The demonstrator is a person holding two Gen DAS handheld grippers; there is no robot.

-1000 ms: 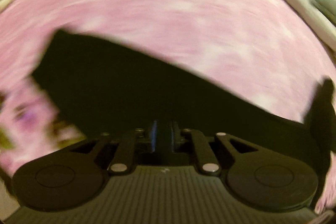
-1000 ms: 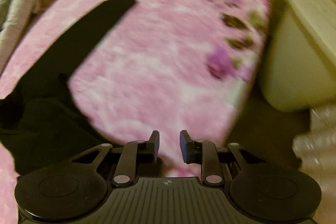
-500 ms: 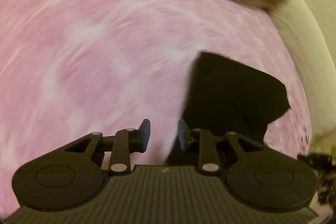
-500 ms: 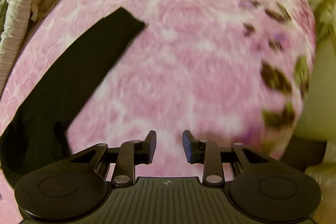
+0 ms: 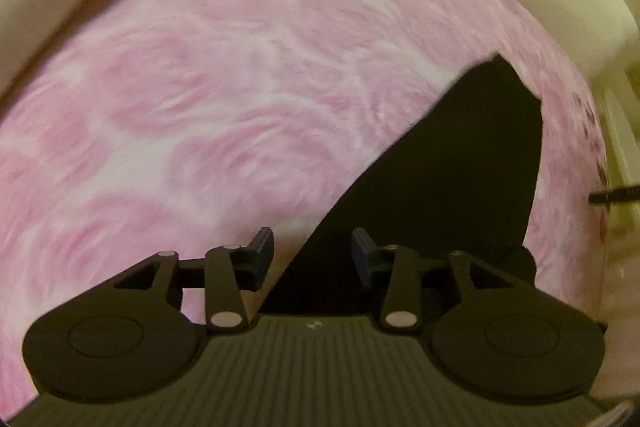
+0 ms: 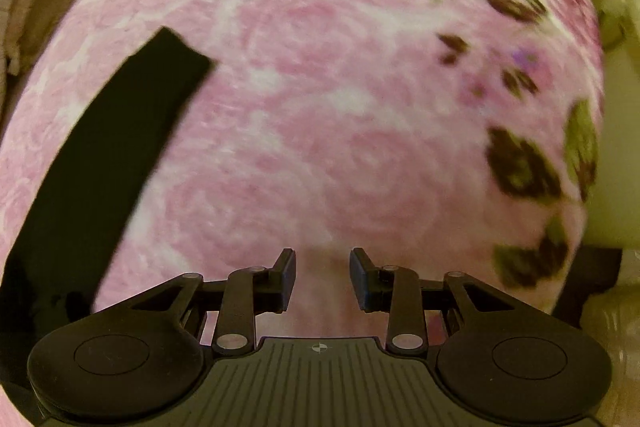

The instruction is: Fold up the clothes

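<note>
**Lying off your left tool: black garment, jaws empty on both sides**

Your left gripper (image 5: 313, 247) has its fingers apart, nothing between them. The black garment (image 5: 452, 187) starts right at that tool's nose and runs forward and to its right, ending in a squared far edge. Its near edge passes under the gap between the fingers, so your left tool is the nearer one by far.

Your right gripper (image 6: 323, 269) is also spread and empty, with only the pink floral blanket (image 6: 340, 107) ahead of it. From this tool the garment shows as a long dark strip off to the left, long axis running from the near-left up and away; the near end bunches beside the tool's left body.

Whether the cloth is already folded or laid flat, you can't tell: it is too dark to show layers.
</note>
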